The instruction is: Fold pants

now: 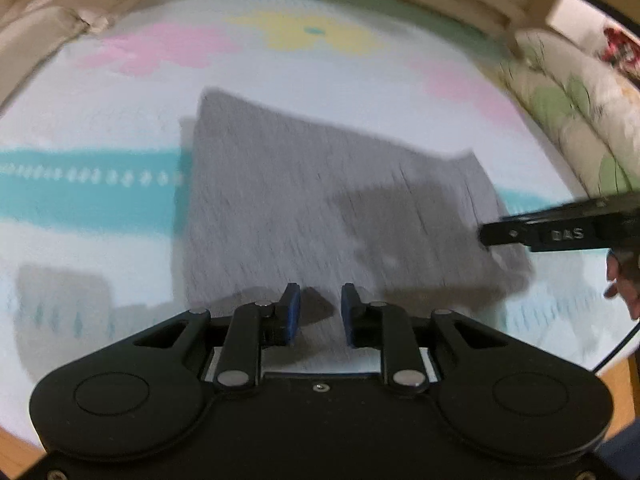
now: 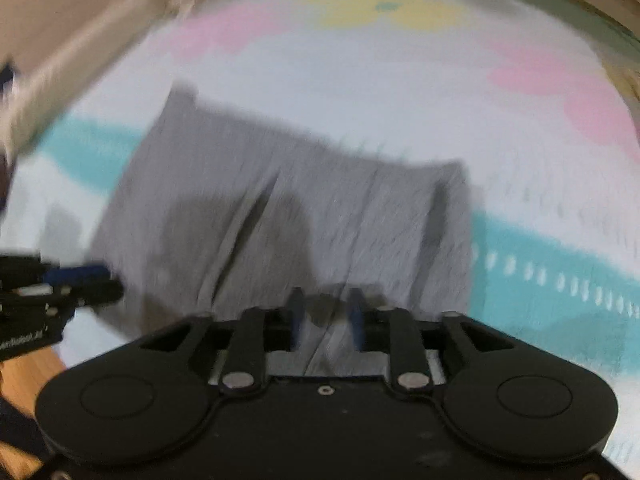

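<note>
On the patterned mat point(image 1: 100, 208), grey pants point(image 1: 320, 200) lie below both open-fingered grippers, one lettered "DAS".

A pale mat point(image 1: 120, 92) with pink and yellow flowers and teal bands; a floral cushion point(image 1: 576, 120), perhaps a sofa, beside its right edge

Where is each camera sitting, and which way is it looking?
Left wrist view: sits on the left gripper, looking down along its blue fingers at the folded grey pants; the right gripper and a bit of a hand show at the right edge.
Right wrist view: sits on the right gripper, looking down at the pants; the left gripper pokes in at the left.
Both share the pants and the flowered blanket.
</note>
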Demonstrator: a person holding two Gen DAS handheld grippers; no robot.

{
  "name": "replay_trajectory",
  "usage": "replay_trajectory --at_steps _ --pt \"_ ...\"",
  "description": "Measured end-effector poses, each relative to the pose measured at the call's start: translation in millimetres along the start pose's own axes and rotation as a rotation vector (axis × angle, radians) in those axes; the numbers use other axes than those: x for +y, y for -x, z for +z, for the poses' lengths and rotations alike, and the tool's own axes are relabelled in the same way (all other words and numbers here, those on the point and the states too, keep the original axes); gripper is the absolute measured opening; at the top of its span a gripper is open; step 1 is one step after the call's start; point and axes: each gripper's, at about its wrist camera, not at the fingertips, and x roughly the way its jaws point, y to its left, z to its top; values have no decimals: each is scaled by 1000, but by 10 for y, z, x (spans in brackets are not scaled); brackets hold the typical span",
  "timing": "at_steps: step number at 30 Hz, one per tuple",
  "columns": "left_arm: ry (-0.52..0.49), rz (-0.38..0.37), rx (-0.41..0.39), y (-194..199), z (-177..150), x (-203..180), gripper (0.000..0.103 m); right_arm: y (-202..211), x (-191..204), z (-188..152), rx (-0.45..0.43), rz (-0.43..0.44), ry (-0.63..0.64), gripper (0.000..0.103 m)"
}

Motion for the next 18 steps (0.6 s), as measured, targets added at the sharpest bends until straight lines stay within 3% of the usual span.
replay_trajectory --at_steps 3,7,11,13,18 --pt "27 78 -30 -59 168 177 35 1 -219 101 -81 -87 -14 45" --pt "123 134 -43 -185 243 539 36 -209 -539 94 5 -113 -58 47" --pt "222 85 8 -373 179 776 40 -326 -646 41 20 -58 -110 51" --pt "255 65 35 -457 152 827 47 -374 -728 32 29 -41 -138 53" --pt "210 20 6 -519 148 764 58 -602 -1028 17 44 36 -284 57"
